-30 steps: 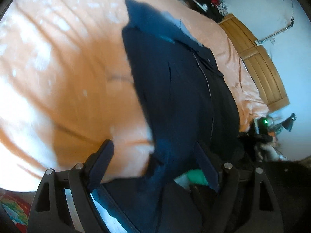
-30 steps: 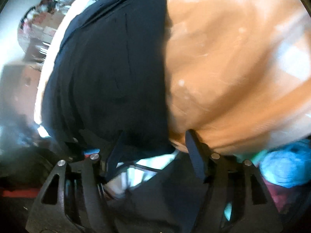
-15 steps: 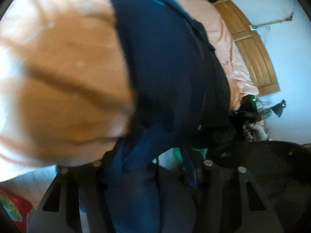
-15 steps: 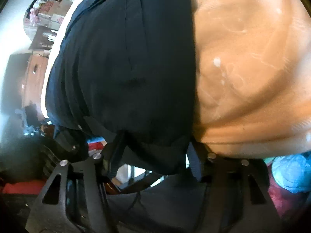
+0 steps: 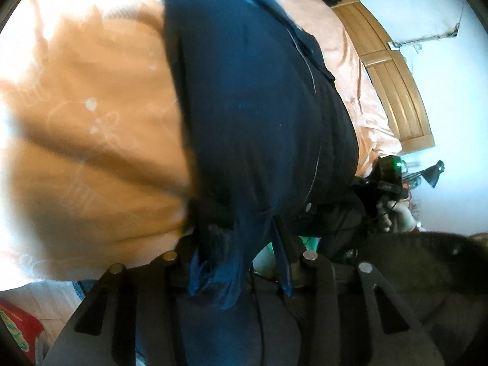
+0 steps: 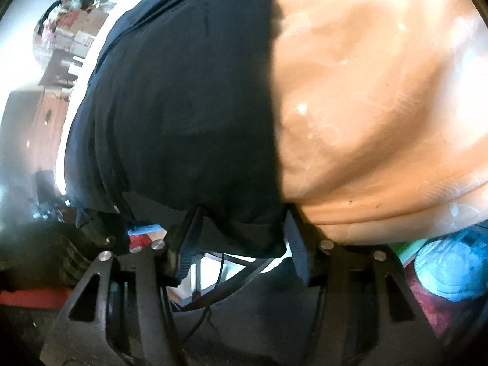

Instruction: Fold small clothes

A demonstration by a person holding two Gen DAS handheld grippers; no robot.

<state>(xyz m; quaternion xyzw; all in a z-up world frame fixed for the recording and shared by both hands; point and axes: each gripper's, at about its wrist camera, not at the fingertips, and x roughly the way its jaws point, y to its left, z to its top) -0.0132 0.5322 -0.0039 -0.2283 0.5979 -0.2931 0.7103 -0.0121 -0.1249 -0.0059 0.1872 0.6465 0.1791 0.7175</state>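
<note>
A dark navy garment (image 5: 259, 116) lies lengthwise on the orange bedsheet (image 5: 91, 122). Its near end hangs over the bed's edge. My left gripper (image 5: 239, 262) straddles a bunched corner of that end. The cloth hangs against the left finger, and a gap shows beside the right finger (image 5: 282, 262). In the right wrist view the same garment (image 6: 183, 106) looks almost black. Its near hem lies flat between the fingers of my right gripper (image 6: 241, 244), whose jaws stand partly apart. Neither grip is pinched tight.
A wooden headboard (image 5: 393, 70) stands at the bed's far right end. The other hand-held device, with a green light (image 5: 389, 174), shows beyond the garment. Cluttered shelves and boxes (image 6: 70, 30) fill the room's left side. A blue bag (image 6: 451, 265) lies below the bed edge.
Both grippers have moved in to the garment's near edge. Their jaws have narrowed around the cloth, the left more than the right. The cloth corner now hangs between the left fingers.
</note>
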